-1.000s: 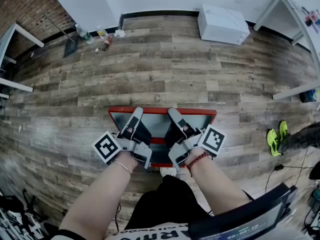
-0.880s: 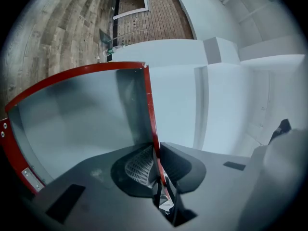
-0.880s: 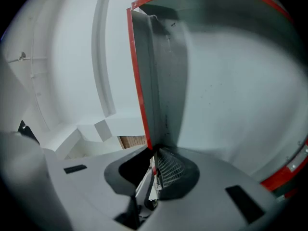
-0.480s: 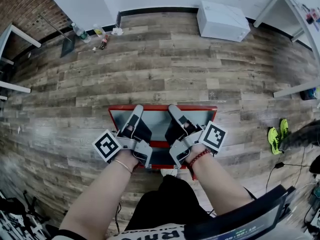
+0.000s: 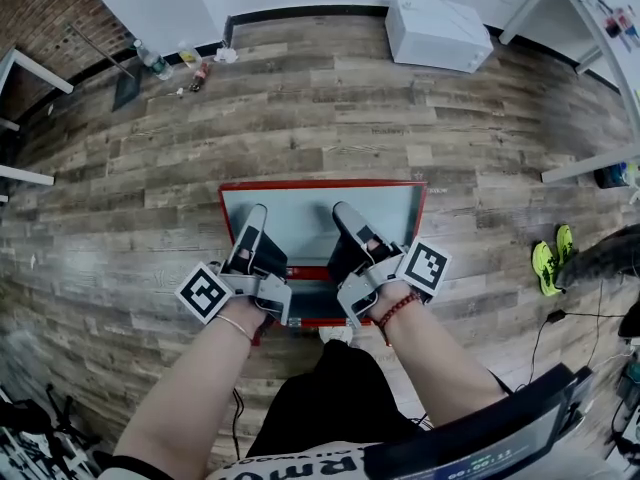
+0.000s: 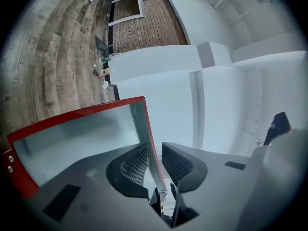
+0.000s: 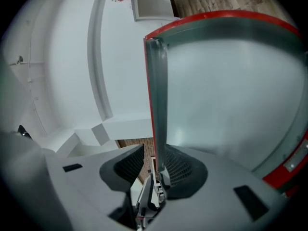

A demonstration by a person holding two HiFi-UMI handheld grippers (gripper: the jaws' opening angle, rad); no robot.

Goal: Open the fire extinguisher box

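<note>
Over the wood-plank floor [image 5: 330,118], my left gripper [image 6: 154,152] and right gripper [image 7: 152,154] have just been opening, the red-framed glass lid [image 5: 330,213] loose between their jaws, so I'd withdraw slowly.

Fire extinguisher box [image 5: 318,213]: set on floor [image 5: 150,198], centre. Case [image 5: 438,31] placed behind it, by the wall. Shoes [image 5: 545,266] laid to its right.

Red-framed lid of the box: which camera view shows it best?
The head view. It takes in the lid across its full width, red frame round the grey panel. The left gripper view shows one corner and side edge, the right gripper view the other side edge close up.
</note>
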